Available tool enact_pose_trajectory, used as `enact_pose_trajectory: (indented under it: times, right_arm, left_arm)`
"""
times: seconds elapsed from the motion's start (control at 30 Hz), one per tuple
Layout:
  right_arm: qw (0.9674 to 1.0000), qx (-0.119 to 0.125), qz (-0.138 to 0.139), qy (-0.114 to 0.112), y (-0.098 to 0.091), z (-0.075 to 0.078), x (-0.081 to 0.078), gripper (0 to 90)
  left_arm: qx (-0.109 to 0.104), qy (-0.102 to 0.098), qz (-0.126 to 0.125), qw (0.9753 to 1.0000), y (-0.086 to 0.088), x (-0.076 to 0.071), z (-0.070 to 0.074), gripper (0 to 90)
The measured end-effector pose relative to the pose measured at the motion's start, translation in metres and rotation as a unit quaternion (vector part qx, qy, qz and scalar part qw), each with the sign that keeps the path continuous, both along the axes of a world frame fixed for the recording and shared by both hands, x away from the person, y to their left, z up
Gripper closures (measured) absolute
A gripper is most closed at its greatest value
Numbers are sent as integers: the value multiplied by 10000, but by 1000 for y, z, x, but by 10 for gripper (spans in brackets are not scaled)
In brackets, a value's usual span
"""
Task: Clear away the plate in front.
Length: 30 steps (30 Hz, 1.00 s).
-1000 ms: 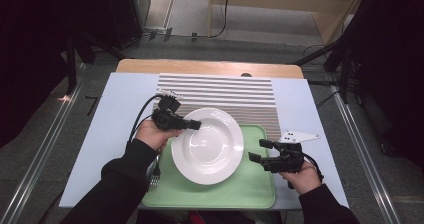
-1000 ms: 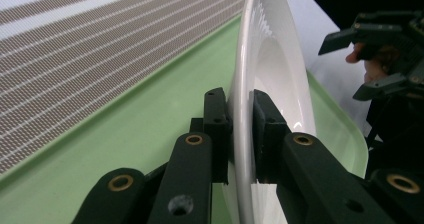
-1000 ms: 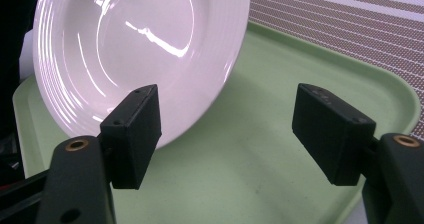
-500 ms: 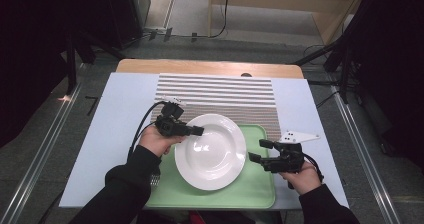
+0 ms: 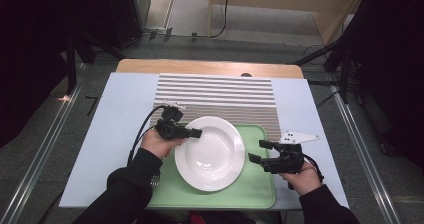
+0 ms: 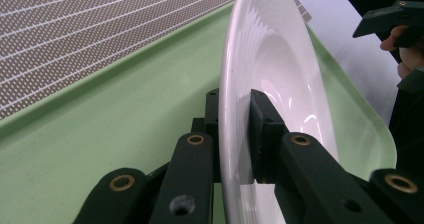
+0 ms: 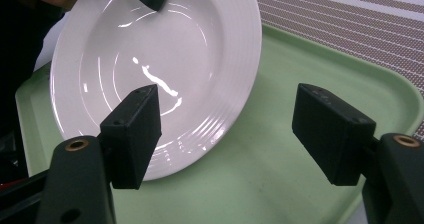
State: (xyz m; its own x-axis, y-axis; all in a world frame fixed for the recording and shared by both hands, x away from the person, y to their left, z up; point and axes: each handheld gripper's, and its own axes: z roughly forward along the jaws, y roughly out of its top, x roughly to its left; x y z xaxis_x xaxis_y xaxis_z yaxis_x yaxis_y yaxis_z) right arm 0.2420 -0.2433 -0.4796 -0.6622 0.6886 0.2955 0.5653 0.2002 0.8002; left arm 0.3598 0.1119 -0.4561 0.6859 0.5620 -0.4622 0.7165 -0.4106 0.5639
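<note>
Over the green tray, my left hand-held gripper pinches the near-left rim of the white plate, one jaw above and one beneath, so the plate rides tilted and I can lower it flat onto the tray, I judge. My right hand-held gripper waits just beside the plate's right edge, jaws spread wide and holding nothing, ready to steady it if it slips.

The left gripper clamps the rim of a white plate between its 2 black jaws. Below and left lies a green tray; far left, a striped mat. The other gripper shows far right.
</note>
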Motion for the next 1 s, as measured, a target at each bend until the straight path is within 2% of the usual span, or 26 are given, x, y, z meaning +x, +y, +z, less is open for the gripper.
enact_pose_trajectory:
  times: [0.1, 0.27, 0.37, 0.6, 0.77, 0.8, 0.9, 1.0]
  right_arm:
    - [10000, -16, 19, 13, 0, 0, 0, 266]
    - [10000, -27, 24, 23, 1, 0, 0, 266]
    - [10000, -30, 25, 23, 1, 0, -1, 266]
    - [10000, -29, 37, 18, 1, 0, -1, 265]
    - [10000, -48, 52, 25, 2, -1, 0, 266]
    - [10000, -47, 50, 28, 2, -1, 0, 266]
    - [10000, -49, 56, 45, 2, -1, -1, 266]
    - [10000, -51, 48, 34, 2, -1, 0, 266]
  left_arm:
    - [-54, 100, 70, 9999, 3, 2, -4, 803]
    - [-49, 121, 143, 9998, 6, 3, -9, 795]
    - [35, 96, 172, 9998, 7, 4, -12, 785]
    - [60, 151, 245, 9996, 10, 6, -17, 773]
    - [168, 123, 327, 9992, 12, 6, -20, 738]
    - [130, 149, 345, 9992, 13, 7, -21, 735]
    - [254, 119, 374, 9989, 15, 7, -23, 699]
    - [194, 187, 397, 9988, 17, 8, -26, 695]
